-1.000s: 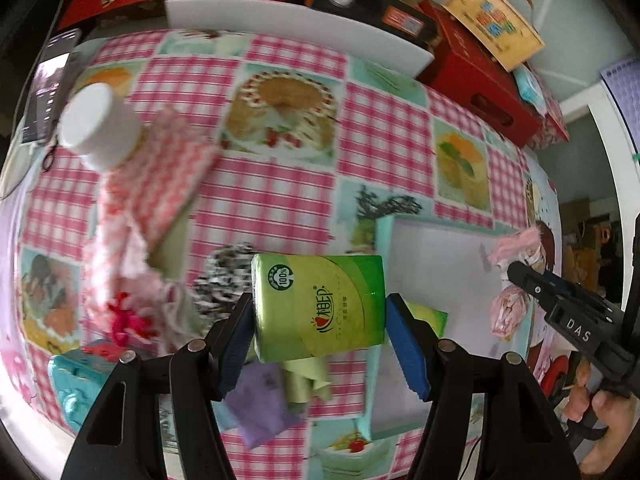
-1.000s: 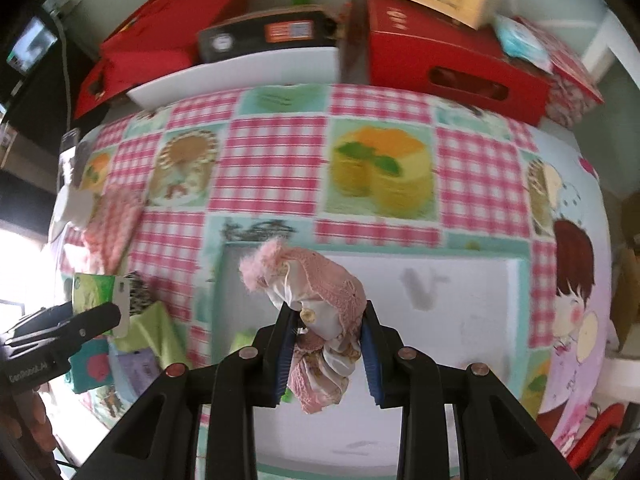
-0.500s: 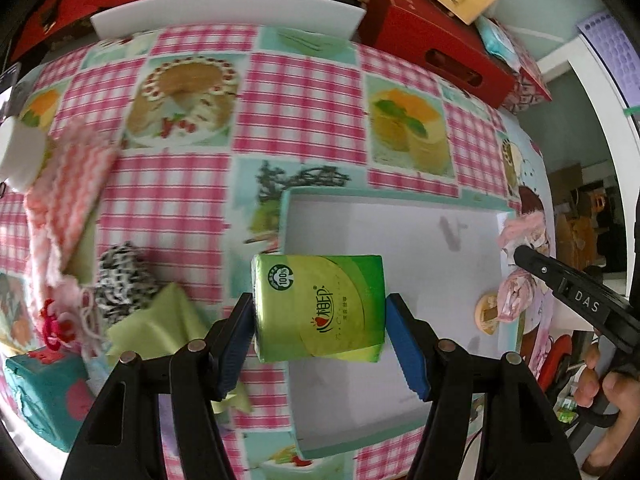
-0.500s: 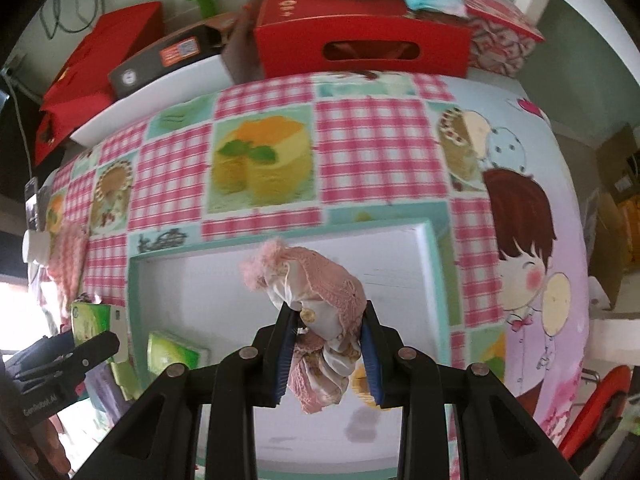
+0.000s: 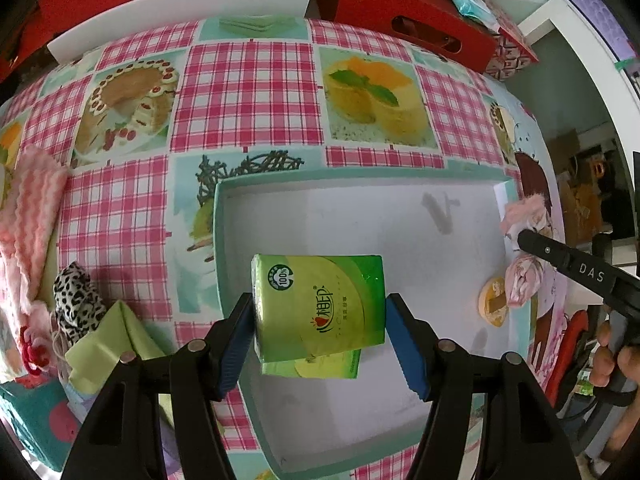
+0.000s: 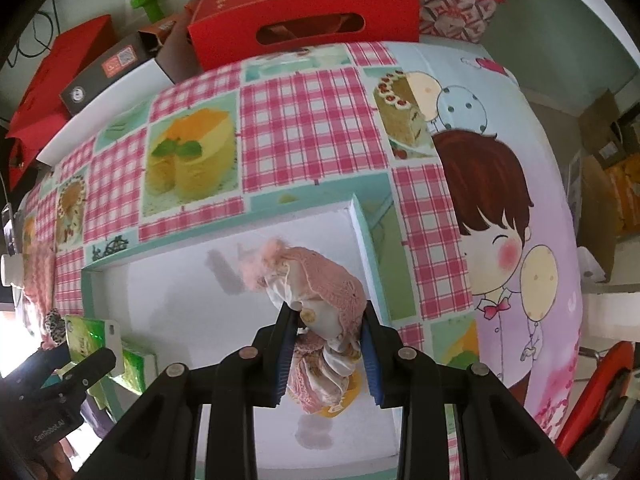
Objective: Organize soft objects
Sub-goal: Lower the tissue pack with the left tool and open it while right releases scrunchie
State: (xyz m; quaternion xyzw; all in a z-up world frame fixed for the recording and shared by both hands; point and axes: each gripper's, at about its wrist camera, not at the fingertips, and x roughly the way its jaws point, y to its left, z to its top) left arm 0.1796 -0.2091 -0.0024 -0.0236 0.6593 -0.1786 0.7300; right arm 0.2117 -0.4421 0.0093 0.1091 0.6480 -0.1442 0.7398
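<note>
My left gripper (image 5: 320, 344) is shut on a green tissue pack (image 5: 320, 304) and holds it above the left part of a teal-rimmed white tray (image 5: 218, 240). A second green pack (image 5: 316, 366) lies in the tray just beneath it. My right gripper (image 6: 326, 356) is shut on a pink knitted soft piece with cream lining (image 6: 320, 304), above the tray's (image 6: 364, 236) right end. A flat yellow round item (image 6: 340, 406) lies on the tray floor under it. Each gripper also shows at the edge of the other's view.
Left of the tray lie a pink towel (image 5: 24, 216), a leopard-print cloth (image 5: 74, 304), a light green cloth (image 5: 112, 340) and a teal box (image 5: 32, 420). Red boxes (image 5: 400, 4) and a white board (image 5: 180, 8) line the table's far edge. The table's right edge (image 6: 560, 200) is close.
Both grippers have travelled rightward across the checked tablecloth, and the left one now hangs over the tray too. Each still grips its item. The cloth pile has slid to the left edge.
</note>
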